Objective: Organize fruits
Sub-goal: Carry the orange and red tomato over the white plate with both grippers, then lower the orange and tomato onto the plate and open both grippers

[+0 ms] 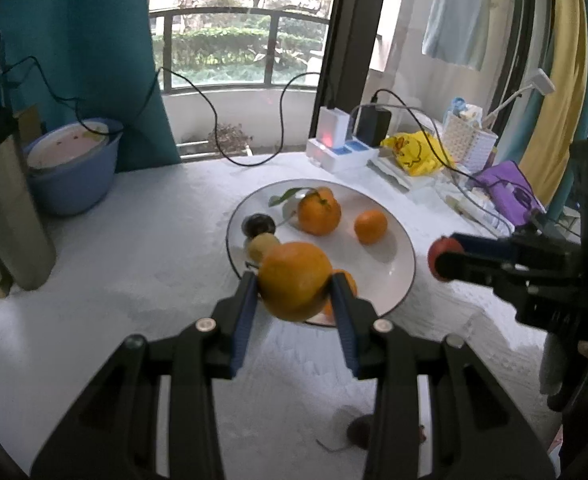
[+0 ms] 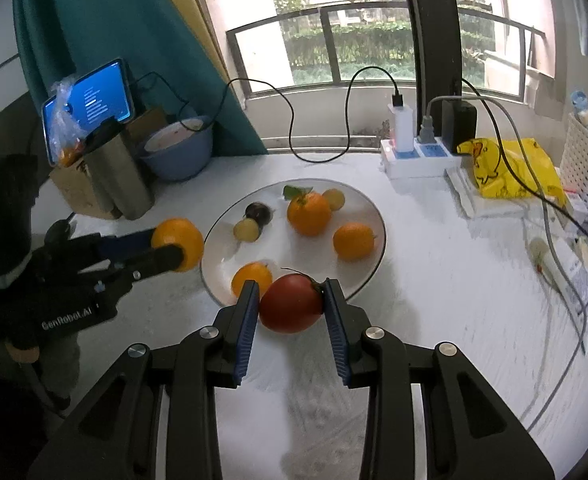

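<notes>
My left gripper (image 1: pixel 294 280) is shut on a large orange (image 1: pixel 294 280) and holds it above the near left rim of the white plate (image 1: pixel 389 264). It also shows in the right wrist view (image 2: pixel 176 246) with the orange (image 2: pixel 178 240). My right gripper (image 2: pixel 292 302) is shut on a red tomato (image 2: pixel 290 304) just in front of the plate (image 2: pixel 369 268); it shows in the left wrist view (image 1: pixel 443 258) with the tomato (image 1: pixel 441 248). On the plate lie several fruits: a leafy orange (image 2: pixel 308 214), a tangerine (image 2: pixel 353 241), a small orange (image 2: pixel 250 278), a dark fruit (image 2: pixel 258 212).
A power strip (image 2: pixel 417 158) with chargers and cables, a yellow bag (image 2: pixel 509 168) and a white basket (image 2: pixel 587 160) stand at the back right. A blue basin (image 2: pixel 178 148), a steel cylinder (image 2: pixel 118 176) and a phone (image 2: pixel 90 104) stand at the back left.
</notes>
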Demonstrator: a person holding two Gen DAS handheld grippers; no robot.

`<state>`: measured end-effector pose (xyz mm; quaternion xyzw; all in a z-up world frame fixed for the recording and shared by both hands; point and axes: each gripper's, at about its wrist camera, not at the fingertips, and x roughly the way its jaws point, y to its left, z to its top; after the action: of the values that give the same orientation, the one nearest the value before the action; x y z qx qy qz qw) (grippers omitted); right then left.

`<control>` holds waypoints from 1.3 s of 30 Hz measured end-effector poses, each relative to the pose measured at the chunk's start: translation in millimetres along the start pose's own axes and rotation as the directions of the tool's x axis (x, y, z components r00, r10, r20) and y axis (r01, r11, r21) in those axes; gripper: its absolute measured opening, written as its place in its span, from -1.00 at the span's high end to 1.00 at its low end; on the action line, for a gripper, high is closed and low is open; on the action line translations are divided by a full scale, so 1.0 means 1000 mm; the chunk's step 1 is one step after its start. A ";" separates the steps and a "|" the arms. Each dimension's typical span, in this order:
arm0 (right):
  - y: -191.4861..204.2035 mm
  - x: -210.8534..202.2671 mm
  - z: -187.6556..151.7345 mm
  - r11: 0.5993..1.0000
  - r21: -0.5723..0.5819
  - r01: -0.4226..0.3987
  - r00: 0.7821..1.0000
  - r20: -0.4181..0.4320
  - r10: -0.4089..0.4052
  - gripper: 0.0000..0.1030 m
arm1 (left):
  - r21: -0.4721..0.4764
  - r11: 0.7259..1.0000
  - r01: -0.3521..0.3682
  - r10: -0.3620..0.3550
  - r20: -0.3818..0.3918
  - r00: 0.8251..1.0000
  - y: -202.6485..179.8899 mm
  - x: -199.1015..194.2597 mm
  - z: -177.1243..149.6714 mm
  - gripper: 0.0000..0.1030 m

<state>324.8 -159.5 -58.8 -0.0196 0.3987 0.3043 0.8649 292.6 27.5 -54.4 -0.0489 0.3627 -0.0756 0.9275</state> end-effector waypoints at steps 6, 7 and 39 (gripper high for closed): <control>-0.007 0.017 0.011 0.998 -0.032 0.045 0.999 0.001 -0.045 0.31 | -0.017 1.000 0.006 -0.007 -0.031 0.999 0.006 0.023 0.005 0.25; -0.006 0.022 0.011 0.996 -0.055 0.068 0.998 0.005 -0.068 0.31 | -0.023 1.000 0.008 -0.009 -0.037 0.999 0.007 0.026 0.005 0.25; -0.013 0.055 0.010 0.988 -0.080 0.131 0.991 -0.024 -0.134 0.14 | -0.039 0.999 0.011 -0.013 -0.037 0.999 0.009 0.023 0.007 0.13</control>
<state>365.7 -139.2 -92.8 -0.0844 0.3970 0.2612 0.8758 314.8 32.1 -65.5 -0.0679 0.3813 -0.0751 0.9189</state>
